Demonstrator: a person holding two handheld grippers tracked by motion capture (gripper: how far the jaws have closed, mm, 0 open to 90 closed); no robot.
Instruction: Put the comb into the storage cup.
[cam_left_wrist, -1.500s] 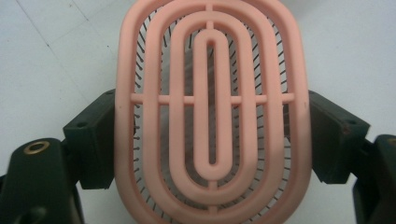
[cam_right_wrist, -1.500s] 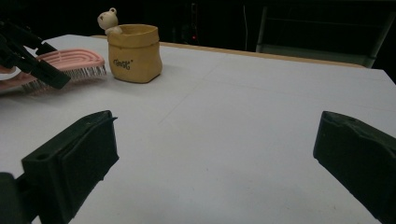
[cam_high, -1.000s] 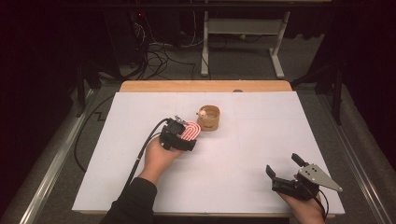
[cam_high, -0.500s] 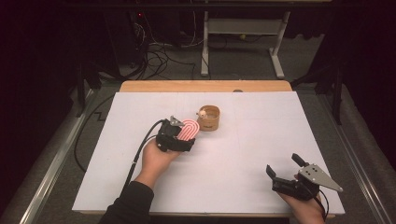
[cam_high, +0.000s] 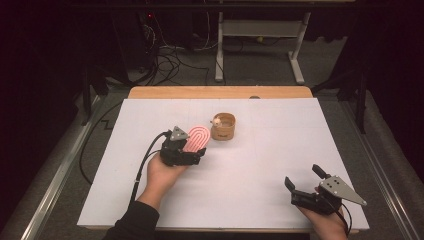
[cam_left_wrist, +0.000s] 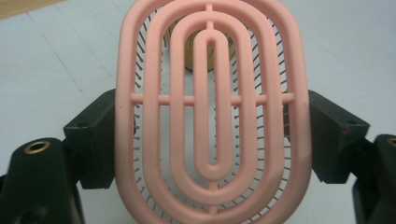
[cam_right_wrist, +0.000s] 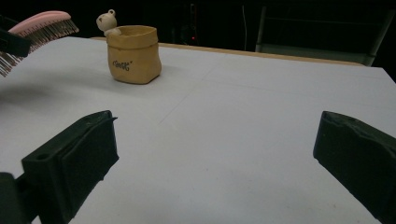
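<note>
Small dark lettering printed on the front of the tan pot (cam_right_wrist: 133, 55), low on its bulging side, near the far edge of the table (cam_right_wrist: 261, 140). Too small and blurred to read with certainty; looks like a short word in quotation marks. No other readable text anywhere.

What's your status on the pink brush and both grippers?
Left gripper shut on pink oval slotted hairbrush, lifted beside tan bear pot. Right gripper open, empty, low over white table. Nothing between brush and pot.
</note>
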